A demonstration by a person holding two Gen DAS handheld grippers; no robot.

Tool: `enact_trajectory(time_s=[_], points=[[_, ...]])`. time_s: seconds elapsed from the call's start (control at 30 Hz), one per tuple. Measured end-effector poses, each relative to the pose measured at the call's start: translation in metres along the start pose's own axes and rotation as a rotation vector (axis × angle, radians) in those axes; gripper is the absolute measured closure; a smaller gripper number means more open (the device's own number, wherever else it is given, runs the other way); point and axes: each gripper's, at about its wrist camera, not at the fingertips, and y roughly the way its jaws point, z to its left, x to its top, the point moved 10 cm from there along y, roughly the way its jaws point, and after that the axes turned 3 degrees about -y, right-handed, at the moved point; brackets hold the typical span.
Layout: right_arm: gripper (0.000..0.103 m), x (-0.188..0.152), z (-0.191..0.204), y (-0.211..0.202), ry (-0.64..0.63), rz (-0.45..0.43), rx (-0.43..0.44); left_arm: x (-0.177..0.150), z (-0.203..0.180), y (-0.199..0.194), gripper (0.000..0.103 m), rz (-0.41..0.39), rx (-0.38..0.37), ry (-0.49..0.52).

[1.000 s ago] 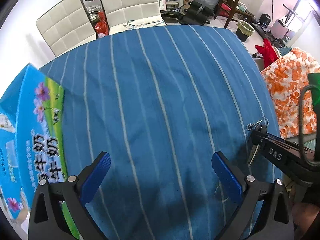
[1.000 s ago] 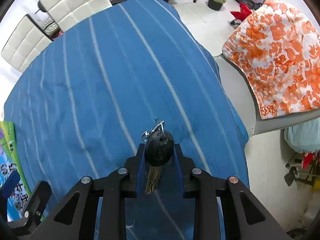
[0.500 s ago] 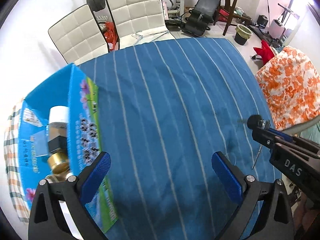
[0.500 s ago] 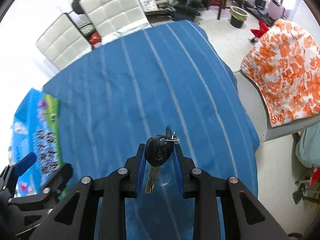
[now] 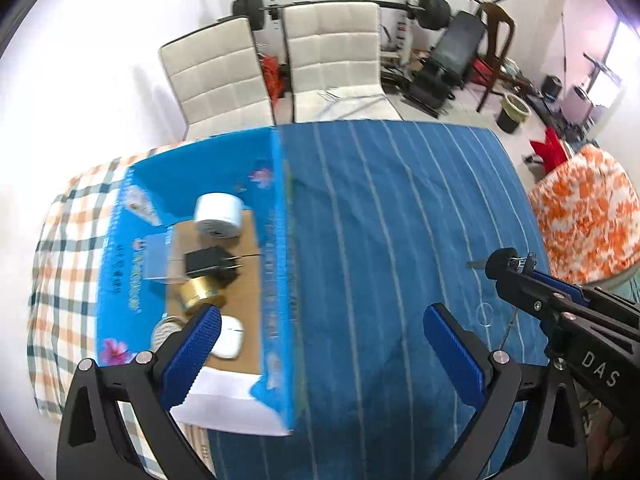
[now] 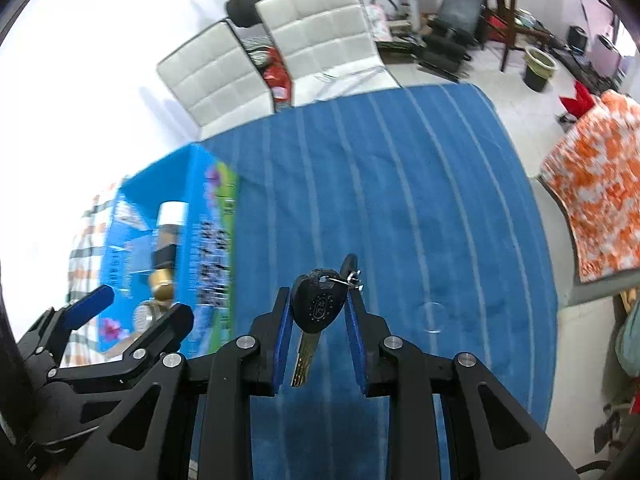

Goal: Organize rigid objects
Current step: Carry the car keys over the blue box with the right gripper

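My right gripper [image 6: 318, 312] is shut on a black car key [image 6: 318, 304], blade hanging down, held above the blue striped tablecloth [image 6: 400, 200]. The key [image 5: 500, 265] and right gripper also show at the right of the left wrist view. My left gripper [image 5: 320, 344] is open and empty, high above the table beside the open blue cardboard box [image 5: 272, 280]. The box holds a white tape roll [image 5: 219, 215], a black charger [image 5: 208, 262], a gold tin [image 5: 198, 296] and a white oval thing [image 5: 228, 342]. The box [image 6: 208, 240] lies left of the key.
Two white padded chairs [image 5: 280, 68] stand at the table's far edge. A checked cloth [image 5: 60, 264] lies under the box at the left. An orange-flowered chair [image 5: 588, 216] is to the right. Gym gear and a bin [image 5: 512, 112] stand on the floor behind.
Both grippers have risen and swung left. The box's inside has come into view. The right gripper has kept hold of the key and carried it off the cloth.
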Motion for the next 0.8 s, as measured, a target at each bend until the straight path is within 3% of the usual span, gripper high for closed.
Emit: enact_trajectory(time_s=[0.43, 0.8], points=[[0.075, 0.017, 0.128, 0.003, -0.120, 0.019, 0.120, -0.002, 0.119, -0.017, 0.000, -0.015, 0.072, -0.059], [0.075, 0.006, 0.196, 0.070, -0.122, 0.128, 0.148, -0.018, 0.194, 0.018, 0.000, 0.023, 0.112, -0.082]])
